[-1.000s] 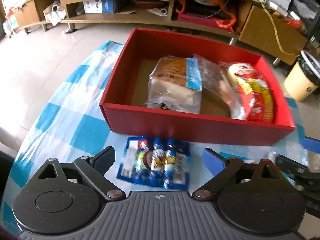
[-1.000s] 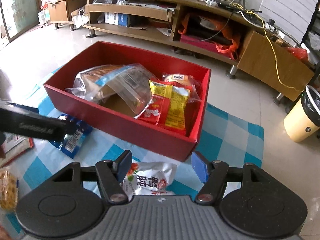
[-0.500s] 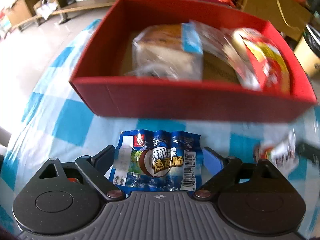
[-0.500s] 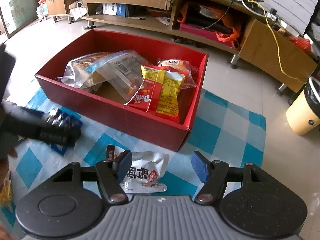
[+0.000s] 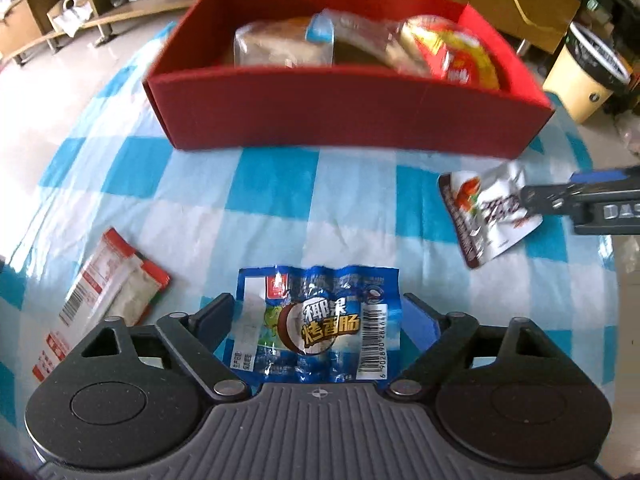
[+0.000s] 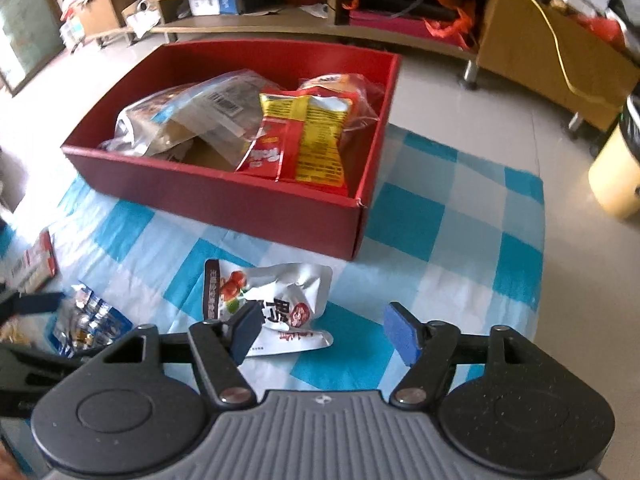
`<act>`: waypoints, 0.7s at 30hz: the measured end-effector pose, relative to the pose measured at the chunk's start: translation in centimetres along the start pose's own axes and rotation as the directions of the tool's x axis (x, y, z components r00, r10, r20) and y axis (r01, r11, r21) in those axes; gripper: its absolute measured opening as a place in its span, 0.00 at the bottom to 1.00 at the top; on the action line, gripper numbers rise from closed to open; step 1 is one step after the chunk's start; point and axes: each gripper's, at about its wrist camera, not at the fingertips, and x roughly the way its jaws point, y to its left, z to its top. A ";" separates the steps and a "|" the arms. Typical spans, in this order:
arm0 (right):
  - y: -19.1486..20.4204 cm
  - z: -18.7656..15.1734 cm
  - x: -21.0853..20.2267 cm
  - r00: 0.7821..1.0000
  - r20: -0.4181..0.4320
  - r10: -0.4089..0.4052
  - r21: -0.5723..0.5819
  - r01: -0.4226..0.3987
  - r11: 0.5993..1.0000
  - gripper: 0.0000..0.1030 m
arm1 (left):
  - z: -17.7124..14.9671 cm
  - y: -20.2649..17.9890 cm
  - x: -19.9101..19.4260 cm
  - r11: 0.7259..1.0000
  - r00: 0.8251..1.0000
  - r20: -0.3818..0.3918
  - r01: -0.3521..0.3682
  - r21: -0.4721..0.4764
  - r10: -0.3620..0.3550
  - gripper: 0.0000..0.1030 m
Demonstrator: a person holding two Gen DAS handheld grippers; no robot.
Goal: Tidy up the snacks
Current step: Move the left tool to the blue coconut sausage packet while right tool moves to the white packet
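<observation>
At the bottom of the left wrist view, the left hand-held gripper (image 5: 318,312) had come down over the blue sausage pack (image 5: 318,322), which a second earlier lay clear ahead of its fingertips. The jaws had just been closing, and the pack now sat between them. The left pad (image 5: 212,322) stood at the pack's edge; whether either pad pressed on the film could not be told, so the jaws counted as spread around it. Judged from this, a pick-up was about to begin.

In the lower centre of the right wrist view, the right hand-held gripper (image 6: 326,334) had dropped towards the white snack pouch (image 6: 276,304). Its jaws had just been opening. The pouch lay under the left pad and only partly in the gap; nothing was pinched.

Both packs lay flat on the blue-checked table (image 5: 276,196), near the red box (image 5: 352,116) but outside it. The box, across the upper centre of both views, already held a bread bag (image 5: 284,42) and a red-and-yellow packet (image 6: 304,140). Two items were therefore still to go in, plus a red-and-white sachet (image 5: 108,288) at the left edge.

Hidden or unclear:
- The near end of the sausage pack was covered by the gripper body.
- Motion blur smeared the box contents in the left view.
- The box floor beneath the bags was mostly concealed.
</observation>
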 end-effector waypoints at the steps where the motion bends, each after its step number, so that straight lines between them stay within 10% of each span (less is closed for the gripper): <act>1: -0.2 0.1 0.2 1.000 0.000 0.016 0.020 -0.016 1.000 0.69 | 0.2 0.1 -0.4 1.000 1.000 0.010 0.010 -0.001 -0.010 0.78; 14: 2.9 1.5 3.8 0.993 -0.087 0.085 -0.010 -0.086 0.996 0.74 | 1.7 1.8 0.6 0.996 0.997 -0.038 0.065 -0.068 -0.067 0.92; 21: 2.4 -3.4 0.9 0.940 -0.223 0.259 0.029 -0.259 0.965 0.73 | 2.0 3.9 -0.7 0.991 0.996 -0.017 0.081 -0.107 -0.083 0.92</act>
